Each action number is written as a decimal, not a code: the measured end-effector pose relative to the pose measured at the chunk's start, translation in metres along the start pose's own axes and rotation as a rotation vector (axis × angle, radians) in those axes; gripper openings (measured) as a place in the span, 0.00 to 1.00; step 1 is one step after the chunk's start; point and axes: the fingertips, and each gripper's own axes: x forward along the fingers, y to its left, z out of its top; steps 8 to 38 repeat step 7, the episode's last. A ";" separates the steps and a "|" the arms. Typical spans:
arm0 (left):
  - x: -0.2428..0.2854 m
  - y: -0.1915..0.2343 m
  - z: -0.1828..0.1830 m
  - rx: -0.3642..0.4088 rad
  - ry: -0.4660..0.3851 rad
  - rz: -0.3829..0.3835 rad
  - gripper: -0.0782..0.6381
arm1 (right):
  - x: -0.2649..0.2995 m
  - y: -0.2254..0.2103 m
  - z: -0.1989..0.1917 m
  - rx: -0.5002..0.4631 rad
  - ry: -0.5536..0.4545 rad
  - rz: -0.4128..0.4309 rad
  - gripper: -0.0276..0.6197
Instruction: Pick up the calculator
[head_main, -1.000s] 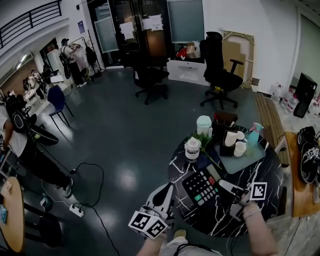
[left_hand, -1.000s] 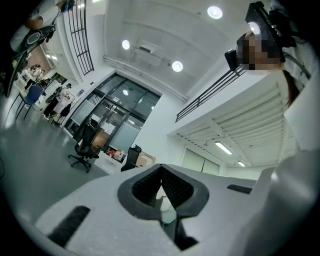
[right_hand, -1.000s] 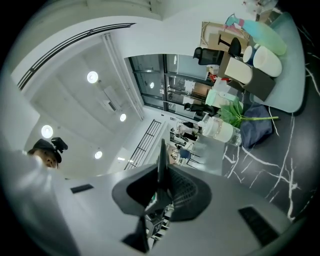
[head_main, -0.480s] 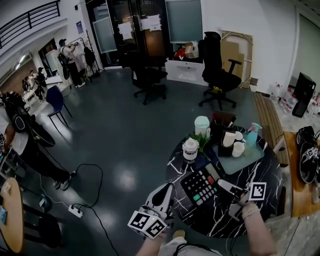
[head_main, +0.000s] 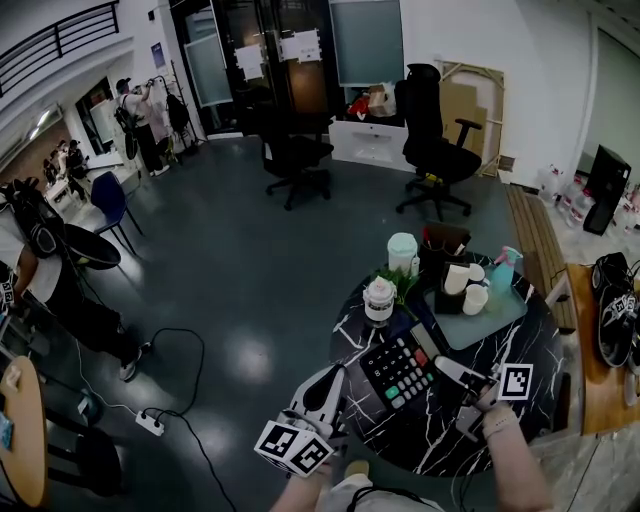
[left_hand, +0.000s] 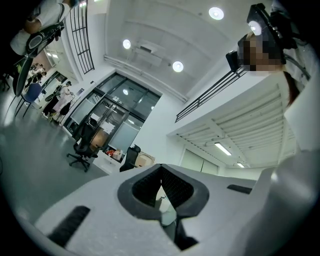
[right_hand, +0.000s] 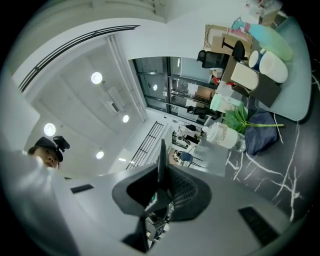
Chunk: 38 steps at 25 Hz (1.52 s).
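The black calculator (head_main: 399, 368), with white keys and one green and one red key, is over the left part of the round black marble table (head_main: 440, 440). My right gripper (head_main: 441, 369) is shut on its right edge. In the right gripper view the calculator (right_hand: 161, 162) shows edge-on as a thin dark slab between the pads of my right gripper (right_hand: 162, 187). I cannot tell whether it is off the tabletop. My left gripper (head_main: 336, 373) hangs just off the table's left rim. In its own view my left gripper (left_hand: 161, 187) is shut with nothing in it.
Behind the calculator stand a white-capped jar (head_main: 380, 297), a green plant (head_main: 402, 280), a white canister (head_main: 403, 250) and a teal tray (head_main: 500, 315) with white cups (head_main: 460, 278). A spray bottle (head_main: 508, 262) is at the far rim. Office chairs and a floor cable lie beyond.
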 end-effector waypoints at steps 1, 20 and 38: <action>0.000 0.000 0.000 -0.001 0.000 0.000 0.12 | 0.001 0.001 0.000 -0.002 0.000 0.003 0.12; 0.000 0.001 -0.003 -0.009 0.008 0.001 0.12 | 0.000 0.000 -0.001 0.005 -0.003 -0.001 0.12; 0.000 0.001 -0.003 -0.009 0.008 0.001 0.12 | 0.000 0.000 -0.001 0.005 -0.003 -0.001 0.12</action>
